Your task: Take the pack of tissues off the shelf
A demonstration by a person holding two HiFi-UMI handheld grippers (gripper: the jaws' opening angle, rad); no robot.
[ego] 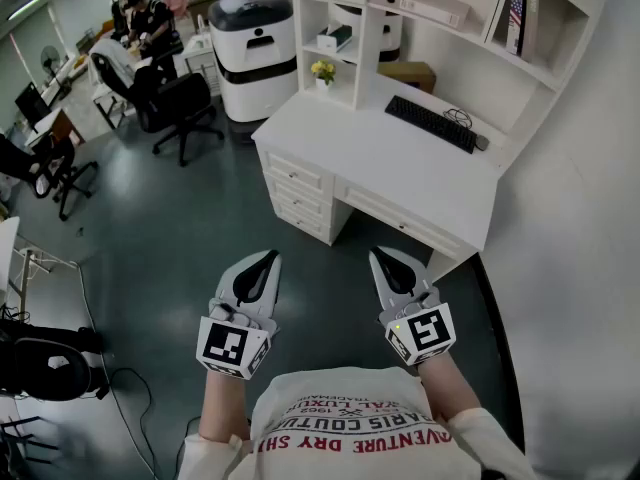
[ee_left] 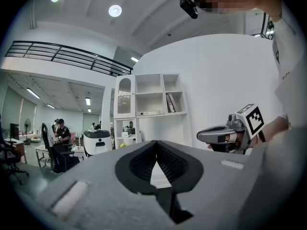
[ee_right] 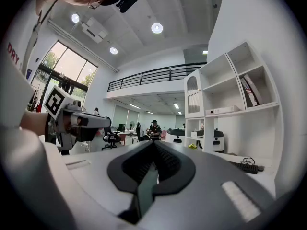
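The pack of tissues (ego: 335,37) is sitting in a cubby of the white shelf unit (ego: 367,43) that is standing on the far part of the bench (ego: 400,183). It is lying in the left column, one level above a small bunch of yellow flowers (ego: 322,70), and nothing is touching it. On the top shelf, to its right, a flat white box (ego: 420,3) is lying on its side, and further right a few books (ego: 520,16) are leaning in their own compartment. A cardboard box (ego: 406,74) is sitting low at the back of the bench, and a black keyboard (ego: 430,123) is lying on the bench top to the right of it. A stack of drawers (ego: 295,193) is filling the left end of the bench front.

Both grippers are hanging over the dark floor (ego: 180,248), near the person and well apart from the bench and the shelf. The left gripper (ego: 271,256) is pointing toward the bench with its jaws pressed together and nothing between them. The right gripper (ego: 378,254) is pointing the same way, just beside it on the right, and its jaws are also closed on nothing.

Left of the shelf unit a large white-and-black machine (ego: 252,53) is standing on the floor. Further left, black office chairs (ego: 180,103) are standing around, and people (ego: 150,23) are gathering at a far table.
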